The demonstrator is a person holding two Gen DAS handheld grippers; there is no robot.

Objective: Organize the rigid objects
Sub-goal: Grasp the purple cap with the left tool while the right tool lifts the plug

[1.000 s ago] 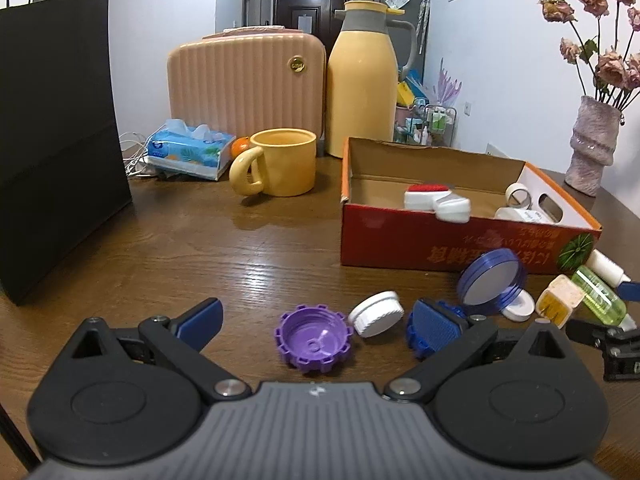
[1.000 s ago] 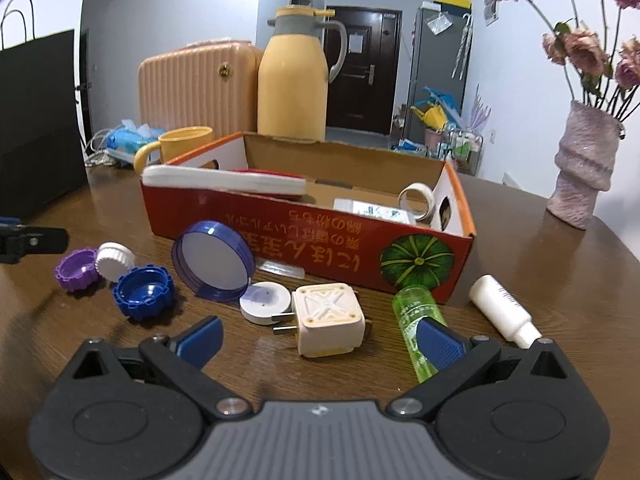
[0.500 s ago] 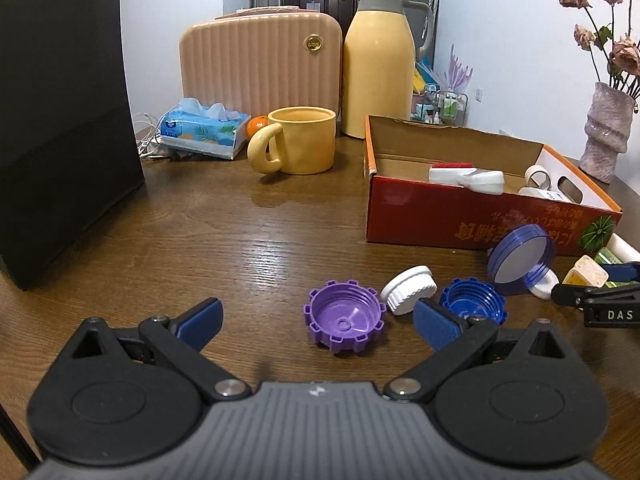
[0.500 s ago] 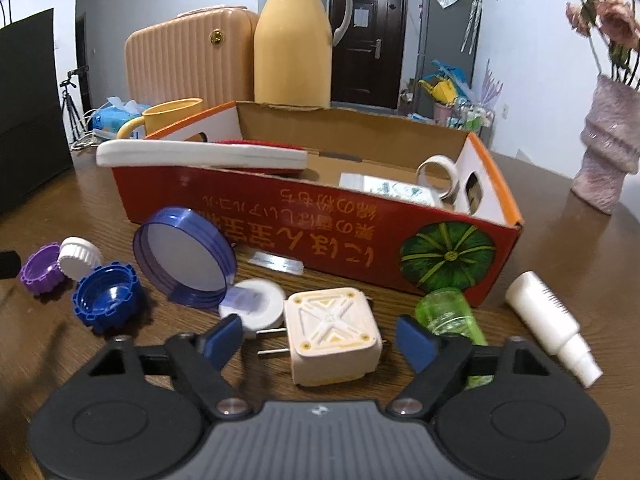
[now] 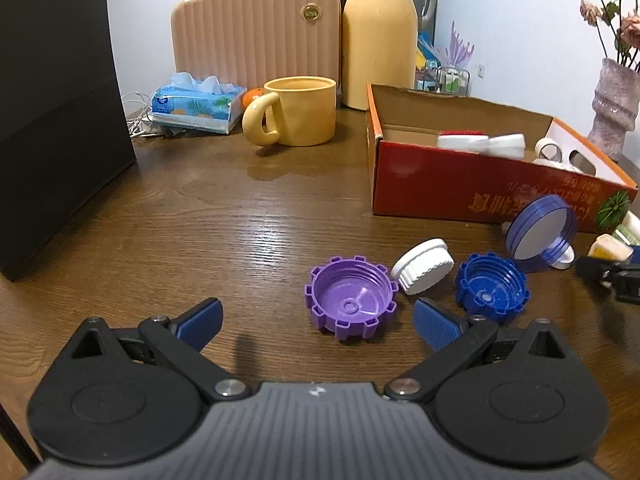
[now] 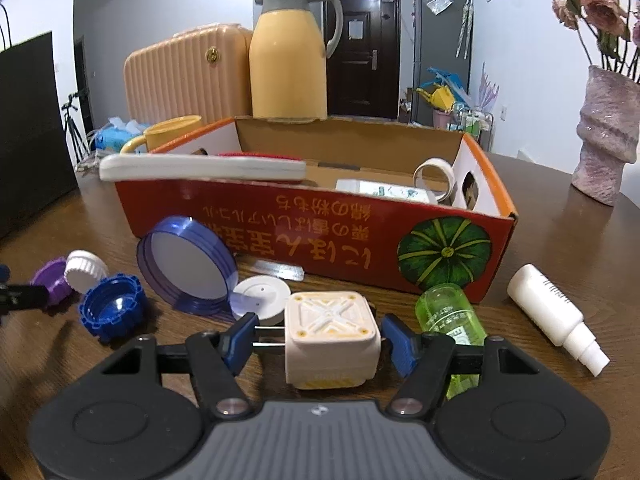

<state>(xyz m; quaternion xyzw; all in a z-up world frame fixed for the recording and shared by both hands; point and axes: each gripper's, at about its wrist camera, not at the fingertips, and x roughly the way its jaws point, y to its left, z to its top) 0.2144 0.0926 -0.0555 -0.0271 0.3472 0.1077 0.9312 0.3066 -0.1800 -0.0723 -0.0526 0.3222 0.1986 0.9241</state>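
A cream cube charger (image 6: 332,332) with two metal prongs lies on the wooden table, between the fingers of my right gripper (image 6: 318,338). The jaws are closing on it: the left pad is at the prong tips and the right pad sits just off the cube's side. My left gripper (image 5: 318,318) hangs open low over the table, with a purple toothed cap (image 5: 352,300) just ahead of its fingers. Beside that cap lie a white cap (image 5: 424,266) and a blue toothed cap (image 5: 490,292). A red cardboard box (image 6: 320,216) holds a brush, tape and a small carton.
A blue-rimmed round lid (image 6: 188,268) leans by the box over a white disc (image 6: 262,294). A green bottle (image 6: 448,316) and a white spray bottle (image 6: 548,308) lie to the right. A yellow mug (image 5: 300,110), flask, tissue pack, pink case, black bag and vase stand around.
My right gripper has moved in over the charger and its jaws have narrowed around it. My left gripper has sunk and come closer to the purple cap.
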